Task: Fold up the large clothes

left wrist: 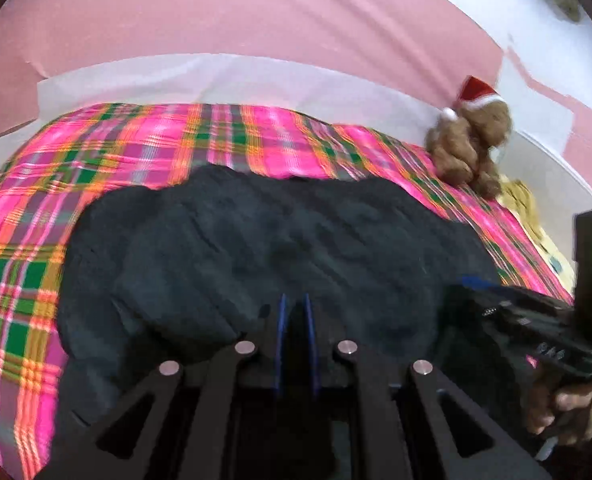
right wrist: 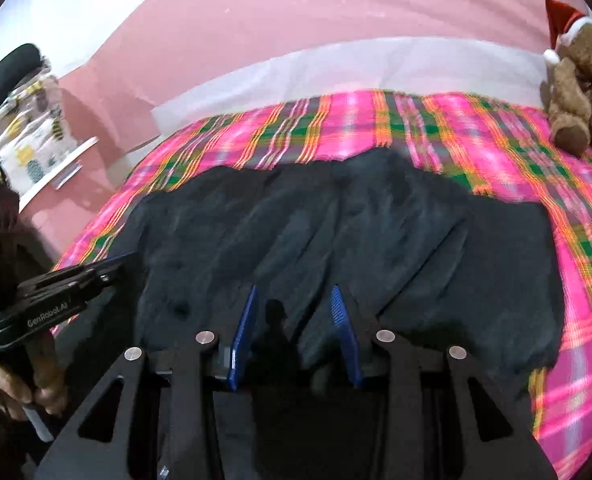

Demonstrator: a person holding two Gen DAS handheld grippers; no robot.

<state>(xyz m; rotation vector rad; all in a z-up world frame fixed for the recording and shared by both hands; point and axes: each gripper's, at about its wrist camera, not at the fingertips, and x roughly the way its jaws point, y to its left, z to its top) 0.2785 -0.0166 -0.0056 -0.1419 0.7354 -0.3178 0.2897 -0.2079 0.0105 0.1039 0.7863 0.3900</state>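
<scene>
Garment spread flat on bedspread, toward bed's near edge, roughly midway between its sides. Bare bedspread beyond garment up to far edge. Teddy bear sits at far right corner of bed, well apart from garment. Left gripper over garment's near edge; right gripper beside it, to its right, also over near edge.

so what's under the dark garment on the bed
The dark garment lies spread on a pink plaid bedspread, which shows all round its far and side edges. Whatever sits directly beneath the cloth is covered, so nothing else can be confirmed.
</scene>
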